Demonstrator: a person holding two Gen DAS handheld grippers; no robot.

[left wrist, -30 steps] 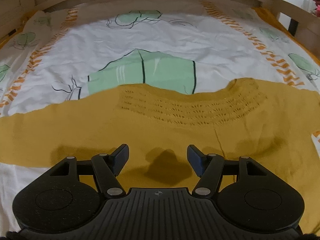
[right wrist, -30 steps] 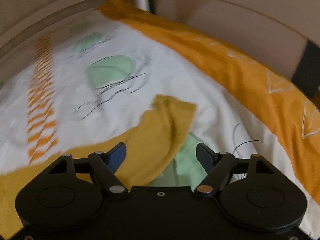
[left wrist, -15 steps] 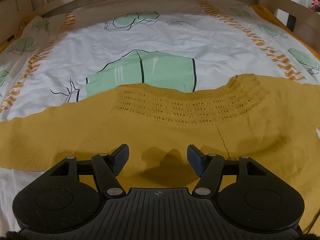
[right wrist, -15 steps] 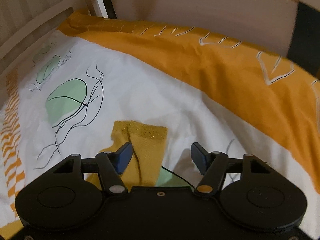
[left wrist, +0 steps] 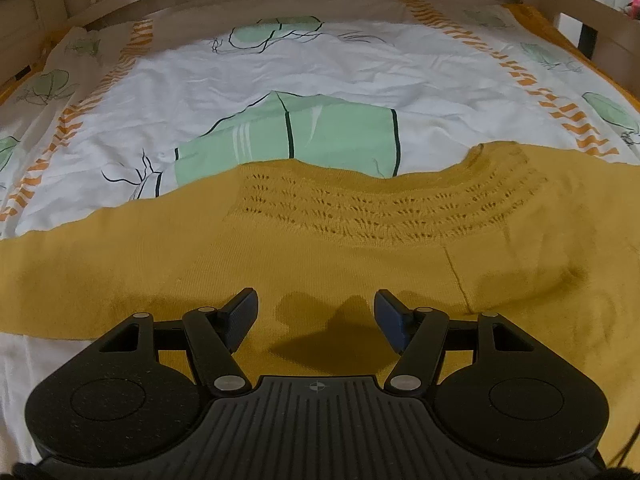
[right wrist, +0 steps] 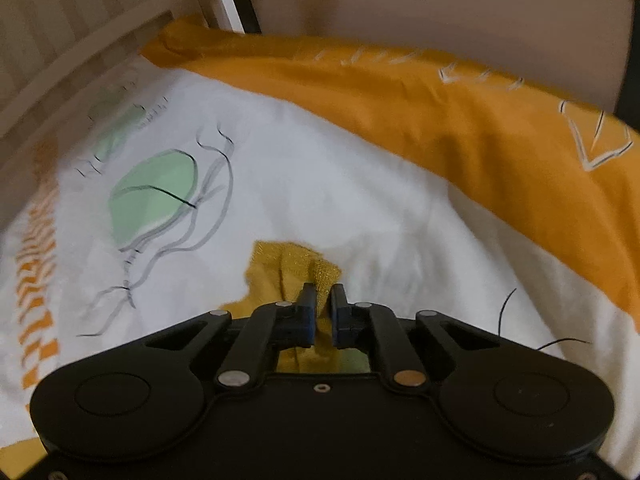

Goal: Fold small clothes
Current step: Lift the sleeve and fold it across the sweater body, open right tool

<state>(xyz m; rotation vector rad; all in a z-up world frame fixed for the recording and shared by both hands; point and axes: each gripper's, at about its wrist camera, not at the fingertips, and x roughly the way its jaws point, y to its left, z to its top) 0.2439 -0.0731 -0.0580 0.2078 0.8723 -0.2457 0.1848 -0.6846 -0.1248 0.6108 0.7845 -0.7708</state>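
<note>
The mustard sweater (left wrist: 320, 264) is lying flat on the bed (left wrist: 320, 80), spread across the printed duvet with its long axis running from side to side, sleeve to sleeve, and with its neckline band of little holes facing away from the person. In the left wrist view the body of the sweater is filling the whole width in front of the camera, and one sleeve is stretching out toward the left edge of the picture.

The right gripper (right wrist: 323, 300) is sitting at the far end of the other sleeve. Its jaws have just been closing, and now they are standing narrow, pinching the sleeve cuff (right wrist: 296, 264) between the pads; the glittery edge of the cuff is sticking out just beyond the fingertips. The orange border (right wrist: 460, 120) of the duvet is running well apart from it, beyond the cuff.

The left gripper (left wrist: 316, 314) is hovering over the lower middle of the sweater with its jaws standing wide and nothing between them; only its shadow is falling on the knit.

So the right hand is the one having the cloth. I am judging that the coming move is carrying this cuff inward, along the sleeve axis toward the body, where the left gripper is waiting.
</note>
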